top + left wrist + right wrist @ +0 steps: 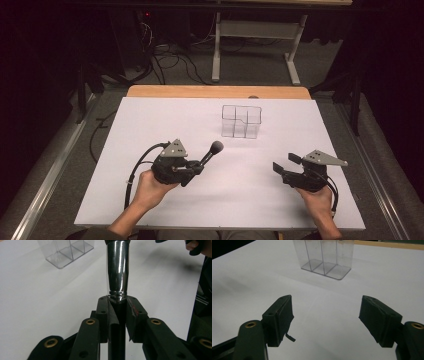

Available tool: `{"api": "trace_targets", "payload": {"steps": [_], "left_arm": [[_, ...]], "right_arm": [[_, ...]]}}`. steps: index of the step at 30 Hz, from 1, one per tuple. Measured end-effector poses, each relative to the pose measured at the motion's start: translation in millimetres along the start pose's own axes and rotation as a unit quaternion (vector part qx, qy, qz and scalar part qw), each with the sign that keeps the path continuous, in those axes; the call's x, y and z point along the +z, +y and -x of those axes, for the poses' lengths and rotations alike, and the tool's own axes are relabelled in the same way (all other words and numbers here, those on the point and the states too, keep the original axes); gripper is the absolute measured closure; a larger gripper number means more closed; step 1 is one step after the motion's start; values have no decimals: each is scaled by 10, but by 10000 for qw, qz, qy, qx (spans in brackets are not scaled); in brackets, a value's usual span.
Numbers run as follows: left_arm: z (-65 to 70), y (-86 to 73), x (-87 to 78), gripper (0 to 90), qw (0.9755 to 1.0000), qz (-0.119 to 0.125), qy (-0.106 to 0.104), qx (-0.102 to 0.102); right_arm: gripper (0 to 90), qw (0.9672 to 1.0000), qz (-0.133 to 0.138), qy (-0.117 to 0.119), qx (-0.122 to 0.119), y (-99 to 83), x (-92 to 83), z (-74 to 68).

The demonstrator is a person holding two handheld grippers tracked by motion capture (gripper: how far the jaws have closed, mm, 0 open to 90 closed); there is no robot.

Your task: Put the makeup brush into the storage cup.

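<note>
The left gripper [197, 167] is clenched on a brush [210, 154], its jaws pressed against the dark handle just below the shiny metal collar. In the left gripper view the brush [117, 272] rises straight up between the two jaws, the chrome collar widening toward the top edge of the frame. From the high view the brush slants from the gripper toward about 1 o'clock, its dark rounded head raised off the white table [150, 130] and well apart from the clear organizer [242, 121].

The right gripper [283, 165] is released: its jaws stand wide apart with nothing between them. In the right gripper view the right gripper [325, 320] shows bare white surface in the gap, and the pads [285, 315] touch nothing. A small dark tab hangs from the lower edge of the left-hand pad.

The clear organizer is a transparent box divided into compartments, standing upright on the table at about 12 o'clock from the centre of the work surface, toward the far edge. It sits at about 1 o'clock from the left gripper and about 11 o'clock from the right gripper. Its compartments look empty in the right gripper view [324, 257].

The left hand [150, 187] and right hand [315, 197] rest low over the near part of the table, at about 7 and 5 o'clock.
</note>
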State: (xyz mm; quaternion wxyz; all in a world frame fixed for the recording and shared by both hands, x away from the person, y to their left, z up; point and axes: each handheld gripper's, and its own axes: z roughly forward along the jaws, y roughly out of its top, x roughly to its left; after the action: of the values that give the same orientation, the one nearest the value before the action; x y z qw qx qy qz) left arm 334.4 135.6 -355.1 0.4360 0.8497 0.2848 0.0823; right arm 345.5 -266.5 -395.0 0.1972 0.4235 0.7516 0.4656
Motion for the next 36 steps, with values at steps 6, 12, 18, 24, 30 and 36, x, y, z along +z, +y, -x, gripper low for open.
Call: {"api": "trace_targets", "payload": {"steps": [6, 12, 18, 24, 30, 36], "left_arm": [[14, -30, -13, 737, 9999, 97, 18, 18], [11, -31, -50, 738, 9996, 287, 20, -37], [22, -42, -21, 738, 9994, 344, -32, -40], [45, -34, 21, 738, 9992, 382, -78, -10], [64, -36, 35, 738, 9991, 400, -126, -2], [86, -15, 83, 738, 9990, 385, -204, 63]], "right_arm": [[283, 9997, 240, -66, 13, 33, -35, -33], [277, 9976, 698, 47, -6, 78, -110, -118], [279, 9970, 724, 287, -25, 149, -112, -226], [281, 9967, 505, 584, -248, 180, -81, -351], [314, 9952, 414, 843, -281, 210, -59, -416], [331, 9938, 321, 989, -406, 240, -12, -531]]}}
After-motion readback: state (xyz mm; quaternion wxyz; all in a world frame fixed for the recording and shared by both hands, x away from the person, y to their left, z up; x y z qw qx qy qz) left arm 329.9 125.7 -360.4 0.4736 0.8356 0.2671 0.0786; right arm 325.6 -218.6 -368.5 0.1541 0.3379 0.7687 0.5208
